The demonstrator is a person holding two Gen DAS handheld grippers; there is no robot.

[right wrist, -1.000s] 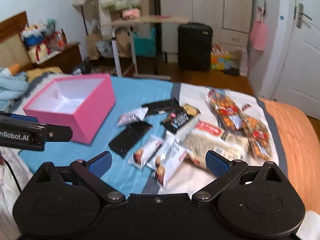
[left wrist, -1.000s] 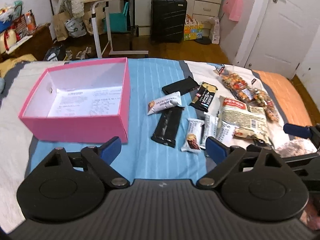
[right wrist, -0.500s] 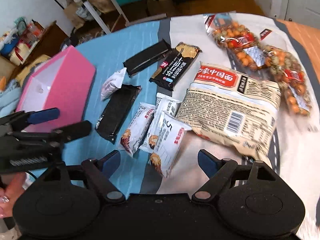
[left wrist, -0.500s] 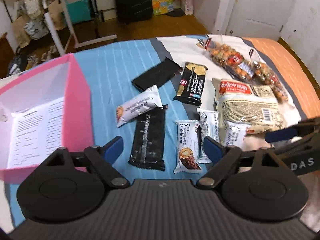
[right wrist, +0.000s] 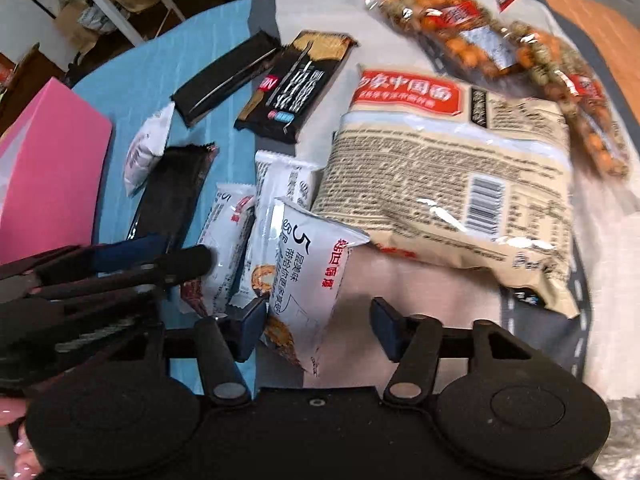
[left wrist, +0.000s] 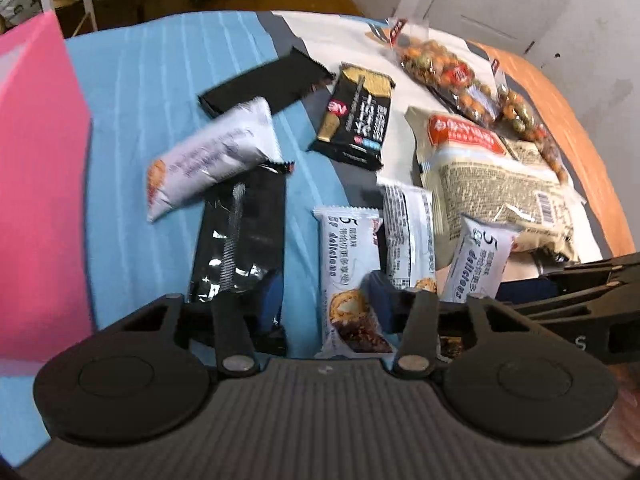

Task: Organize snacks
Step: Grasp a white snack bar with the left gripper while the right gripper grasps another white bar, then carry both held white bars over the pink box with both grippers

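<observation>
Bed w/ 4 white cake packs, some reading "5 delicious" (left wrist: 347, 264), 2 black bars (left wrist: 240, 236), 1 noodle bag (right wrist: 452, 184); left gripper (left wrist: 324, 300) & right gripper (right wrist: 318, 326) both wide, empty

Each black plastic two-finger gripper (left wrist: 326, 298) has round bumps, ridged grey top, silver screws and dark blue finger pads (right wrist: 250, 326). White letters mark one side. Pink painted fingernails (right wrist: 22, 460) show at the lower left.
</observation>
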